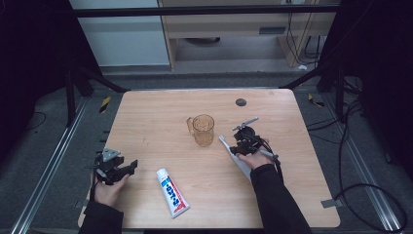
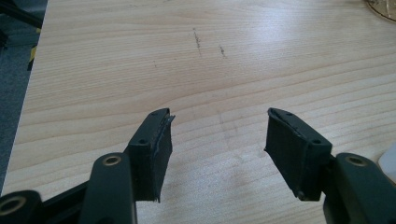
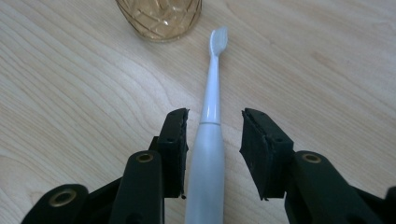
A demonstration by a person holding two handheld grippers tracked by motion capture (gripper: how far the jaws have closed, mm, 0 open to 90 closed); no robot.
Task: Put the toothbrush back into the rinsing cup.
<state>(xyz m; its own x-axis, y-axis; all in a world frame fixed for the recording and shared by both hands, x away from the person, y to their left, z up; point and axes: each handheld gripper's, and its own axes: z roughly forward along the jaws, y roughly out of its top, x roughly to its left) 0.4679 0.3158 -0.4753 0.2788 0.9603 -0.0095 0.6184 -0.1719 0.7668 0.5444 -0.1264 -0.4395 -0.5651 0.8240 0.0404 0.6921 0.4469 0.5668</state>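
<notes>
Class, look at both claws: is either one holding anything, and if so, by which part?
Nothing is held. The right claw straddles the toothbrush at its handle, but there are gaps either side. The left claw is open over bare table.

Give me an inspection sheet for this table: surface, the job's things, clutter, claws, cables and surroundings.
Surface: light wood table, a few dark scuff marks, a dark round cap near the far edge.
Job's things: white toothbrush lying flat, head toward the amber cup; the cup stands upright near the middle.
Clutter: toothpaste tube lying near the front edge.
Claws: left claw open over bare wood, nothing between its jaws; right claw open, jaws either side of the toothbrush handle, the right pad clearly apart from it.
Cables: a cable trails from the right claw; black cables on the floor at right.
Surroundings: metal frame rails, grey floor, pale cabinet behind.
</notes>
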